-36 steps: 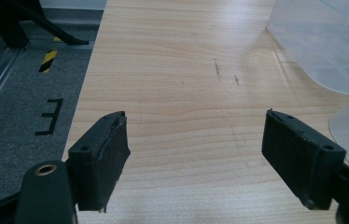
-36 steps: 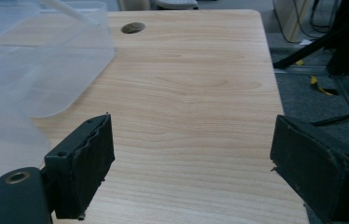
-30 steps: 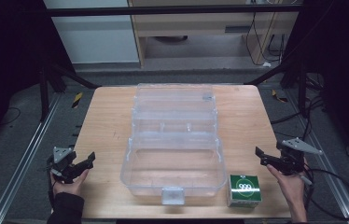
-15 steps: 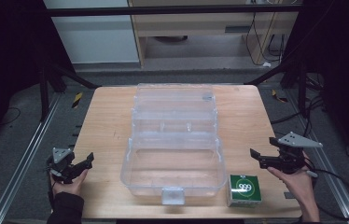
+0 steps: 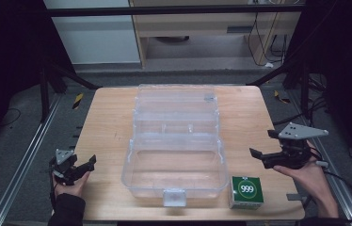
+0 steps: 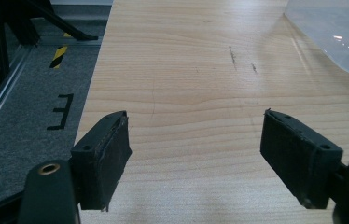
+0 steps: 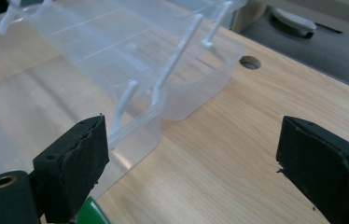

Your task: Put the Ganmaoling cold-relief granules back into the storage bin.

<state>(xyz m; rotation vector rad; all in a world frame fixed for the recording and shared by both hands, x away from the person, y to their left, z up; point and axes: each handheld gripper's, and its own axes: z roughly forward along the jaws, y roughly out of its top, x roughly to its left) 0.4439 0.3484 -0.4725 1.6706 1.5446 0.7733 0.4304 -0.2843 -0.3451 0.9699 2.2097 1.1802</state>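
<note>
Here, a clear plastic organiser box (image 5: 176, 141) lies open, tiers fanned out.

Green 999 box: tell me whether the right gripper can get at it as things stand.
Probably yes. The green 999 box stands alone on the table's front edge, beside the clear plastic organizer, and the right gripper hovers open just above it with nothing between.

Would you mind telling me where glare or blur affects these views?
High view: dark surroundings, evenly lit table, faint sheen on the clear box. Left gripper view: sharp wood grain, small bright glints on the box's edge. Right gripper view: box soft and hazy, slightly out of focus.
</note>
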